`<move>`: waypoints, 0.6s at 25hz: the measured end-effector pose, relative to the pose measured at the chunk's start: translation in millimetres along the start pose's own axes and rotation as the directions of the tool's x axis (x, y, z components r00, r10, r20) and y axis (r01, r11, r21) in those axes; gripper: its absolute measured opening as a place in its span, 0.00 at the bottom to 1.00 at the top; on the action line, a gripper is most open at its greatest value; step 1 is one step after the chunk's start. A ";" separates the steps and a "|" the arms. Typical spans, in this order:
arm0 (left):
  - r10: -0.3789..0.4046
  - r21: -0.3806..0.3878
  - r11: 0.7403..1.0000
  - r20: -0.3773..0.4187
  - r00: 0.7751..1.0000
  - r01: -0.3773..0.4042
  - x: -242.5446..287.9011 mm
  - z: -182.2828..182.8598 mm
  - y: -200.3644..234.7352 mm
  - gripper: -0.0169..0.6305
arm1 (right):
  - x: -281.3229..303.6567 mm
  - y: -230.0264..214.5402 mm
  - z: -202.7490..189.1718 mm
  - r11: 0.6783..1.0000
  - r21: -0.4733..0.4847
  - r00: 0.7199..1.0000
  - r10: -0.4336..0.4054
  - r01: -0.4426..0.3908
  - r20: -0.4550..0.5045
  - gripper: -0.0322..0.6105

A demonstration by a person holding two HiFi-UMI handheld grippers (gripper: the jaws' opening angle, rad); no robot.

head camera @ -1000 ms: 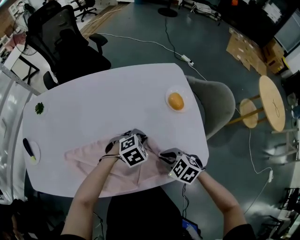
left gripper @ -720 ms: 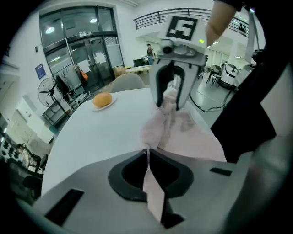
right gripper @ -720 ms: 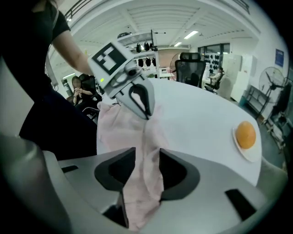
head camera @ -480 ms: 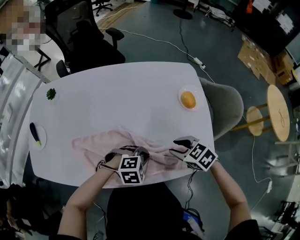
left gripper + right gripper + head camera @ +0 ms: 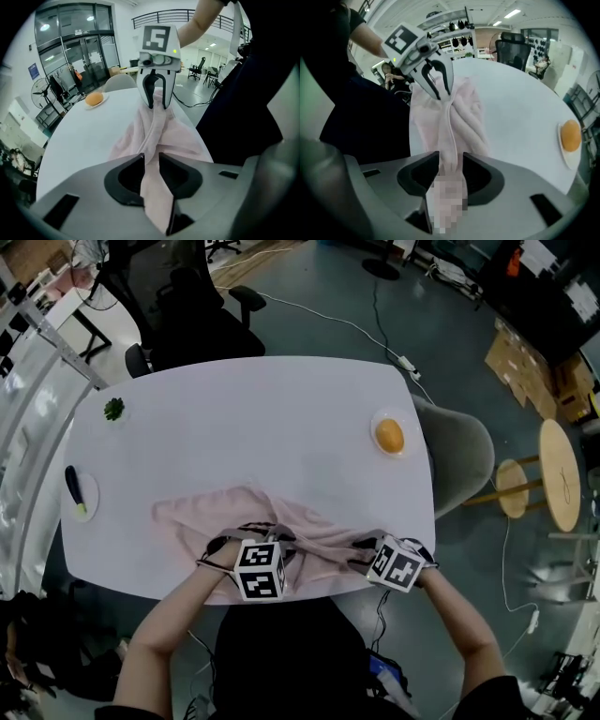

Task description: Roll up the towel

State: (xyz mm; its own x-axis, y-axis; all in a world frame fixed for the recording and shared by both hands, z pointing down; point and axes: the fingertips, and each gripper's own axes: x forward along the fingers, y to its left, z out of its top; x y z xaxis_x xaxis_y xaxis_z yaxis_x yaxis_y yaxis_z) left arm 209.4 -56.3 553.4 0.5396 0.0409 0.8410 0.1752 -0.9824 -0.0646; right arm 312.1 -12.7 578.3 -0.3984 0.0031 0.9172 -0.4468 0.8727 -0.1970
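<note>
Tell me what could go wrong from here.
1. The left gripper and right gripper have just been opening their jaws with the towel between them; it could slip free.
2. The towel is bunched into a strand along the table's near edge, so a roll may come out lopsided.

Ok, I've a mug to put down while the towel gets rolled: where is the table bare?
The far middle of the table is bare, between the green sprig and the plate with the orange thing. The near edge is crowded: the bunched towel lies along it, with a small plate at its left.
</note>
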 end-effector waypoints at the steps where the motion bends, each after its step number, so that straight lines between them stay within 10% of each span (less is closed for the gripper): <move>1: 0.014 -0.014 1.000 -0.008 1.000 -0.014 -4.2 -5.8 5.5 0.21 | 4.2 -3.9 -8.3 1.000 -0.007 0.999 -0.016 0.015 -0.033 0.32; 7: 0.165 -0.223 0.956 -0.125 0.978 -0.189 -59.6 -97.6 55.1 0.30 | -11.6 -8.5 -15.6 0.997 -0.055 0.996 -0.054 0.050 -0.072 0.14; 15: 0.318 -0.491 0.723 -0.387 0.865 -0.485 -153.5 -271.1 90.2 0.43 | -56.1 -59.9 4.2 0.974 -0.118 0.977 -0.202 0.193 -0.069 0.13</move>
State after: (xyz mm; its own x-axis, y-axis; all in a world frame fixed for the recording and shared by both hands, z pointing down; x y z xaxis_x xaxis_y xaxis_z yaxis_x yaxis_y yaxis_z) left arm -80.8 -200.5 564.2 0.2039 -0.3475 0.9152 -0.5395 -0.8200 -0.1911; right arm 357.9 -67.2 537.2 -0.2441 -0.1398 0.9596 -0.4176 0.9082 0.0260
